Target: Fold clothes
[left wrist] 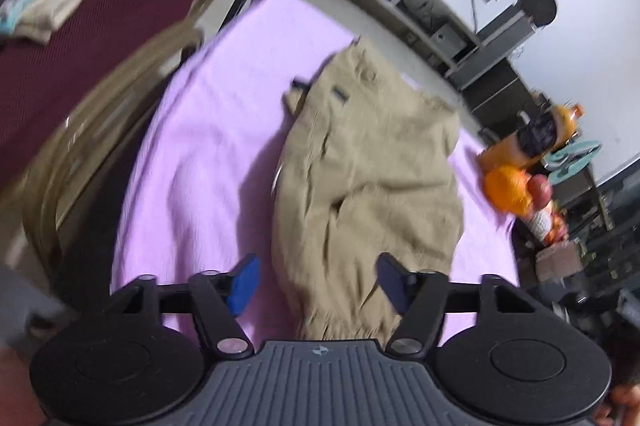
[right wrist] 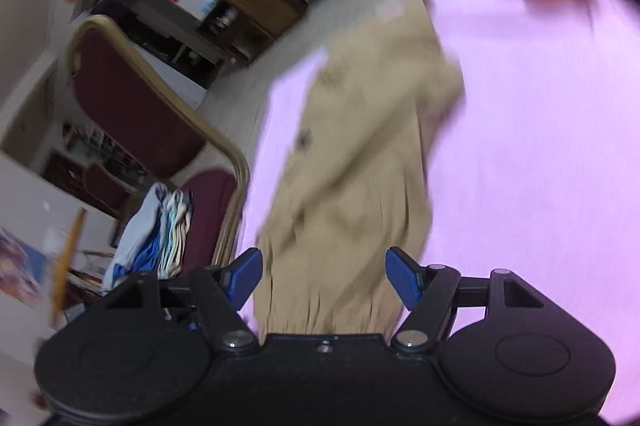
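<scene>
Purple cloth (left wrist: pixel 208 130): trousers (left wrist: pixel 372 166) btwn fingers (left wrist: pixel 244 282).

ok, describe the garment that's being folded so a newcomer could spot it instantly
Find the lilac sheet that covers the work surface. Lying crumpled down its middle is the khaki garment, probably trousers or shorts, with a dark belt loop near its far end. It is the only cloth on the sheet; the other clothes sit stacked on the maroon chair beside it.

Khaki trousers (left wrist: pixel 368 162), plain lilac cloth (left wrist: pixel 208 146)

Left gripper (left wrist: pixel 318 280), right gripper (right wrist: pixel 324 278): jaws apart.
</scene>
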Motion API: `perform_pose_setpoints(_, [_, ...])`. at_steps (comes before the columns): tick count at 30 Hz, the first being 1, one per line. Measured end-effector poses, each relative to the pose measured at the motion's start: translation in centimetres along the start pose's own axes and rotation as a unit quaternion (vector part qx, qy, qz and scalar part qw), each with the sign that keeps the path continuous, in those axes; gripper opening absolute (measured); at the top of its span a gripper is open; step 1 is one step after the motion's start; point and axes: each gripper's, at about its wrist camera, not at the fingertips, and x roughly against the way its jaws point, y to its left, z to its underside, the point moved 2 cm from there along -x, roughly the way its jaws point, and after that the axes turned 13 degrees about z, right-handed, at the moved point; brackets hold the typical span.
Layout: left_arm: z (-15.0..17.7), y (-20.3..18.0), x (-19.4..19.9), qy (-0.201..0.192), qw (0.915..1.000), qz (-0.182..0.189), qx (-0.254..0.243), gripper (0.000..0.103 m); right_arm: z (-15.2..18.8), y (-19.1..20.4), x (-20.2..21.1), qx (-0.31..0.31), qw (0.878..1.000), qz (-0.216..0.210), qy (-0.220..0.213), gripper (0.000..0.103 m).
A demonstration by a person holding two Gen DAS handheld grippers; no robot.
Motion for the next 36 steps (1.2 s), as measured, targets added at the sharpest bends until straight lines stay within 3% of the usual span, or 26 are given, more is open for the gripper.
perform_pose_setpoints(4, [1.3, -0.1, -1.7, 0.027, 0.9995, -0.013, -0.011, 0.062, 2.7, -0.6, -3.8, 0.006, 0.999, 0.013, 0.037, 0.067])
perform_pose_setpoints(8, [2.2, -0.5, -3.6, 0.062, 0.9974, -0.028, -0.025, 0.028, 4.3, -0.9, -6.4, 0.019, 0.998, 0.030, 0.053, 0.066])
perform_pose_setpoints(10, [2.5, -1.2, -4.4, 0.075, 0.9956, -0.036, -0.044, 0.027, 4.4, -1.3, -7.4, -0.003, 0.998, 0.011, 0.066, 0.059])
perform_pose_setpoints(12, [2.6, -2.4, -4.7, 0.075, 0.9932, -0.044, -0.078, 0.019, 4.3, -1.1, -8.1, -0.008, 0.998, 0.006, 0.067, 0.025])
perform_pose_setpoints(15, [2.9, -4.1, -4.1, 0.068, 0.9926, -0.011, -0.100, 0.017, 4.6, -0.3, -6.6, 0.019, 0.998, 0.037, 0.041, 0.019])
perform_pose_setpoints(18, [3.9, -6.0, -2.9, 0.060, 0.9908, 0.044, -0.113, 0.017, 4.7, -0.1, -1.8, 0.033, 0.998, 0.045, 0.000, 0.018])
perform_pose_setpoints(21, [5.9, -7.6, -3.2, 0.078, 0.9862, 0.080, -0.122, 0.018, 5.0, -1.2, 1.8, 0.042, 0.996, 0.072, -0.030, 0.018])
perform_pose_setpoints(23, [7.3, -8.0, -4.6, 0.108, 0.9832, 0.068, -0.130, 0.020, 5.4, -2.3, 3.2, 0.048, 0.993, 0.099, -0.043, 0.018])
perform_pose_setpoints(25, [8.4, -7.7, -6.1, 0.131, 0.9803, 0.035, -0.144, 0.022, 5.9, -3.9, 2.4, 0.042, 0.991, 0.124, -0.027, 0.019])
perform_pose_setpoints(26, [8.8, -7.5, -6.6, 0.137, 0.9789, 0.016, -0.150, 0.027, 6.1, -4.7, 1.4, 0.037, 0.990, 0.134, -0.011, 0.022])
perform_pose_setpoints(28, [8.6, -7.3, -5.8, 0.138, 0.9792, 0.016, -0.147, 0.032, 6.6, -5.5, 0.3, 0.031, 0.989, 0.146, 0.013, 0.033])
perform_pose_setpoints(31, [7.6, -7.2, -2.9, 0.122, 0.9816, 0.025, -0.145, 0.028, 5.8, -4.7, 2.4, 0.035, 0.991, 0.132, -0.005, 0.039])
perform_pose_setpoints(33, [6.9, -7.8, -1.0, 0.099, 0.9830, 0.041, -0.150, 0.028, 4.7, -3.7, 4.6, 0.047, 0.990, 0.129, -0.034, 0.051])
perform_pose_setpoints(36, [5.5, -9.3, 1.0, 0.053, 0.9824, 0.057, -0.170, 0.028, 2.8, -1.7, 7.4, 0.071, 0.988, 0.115, -0.076, 0.054])
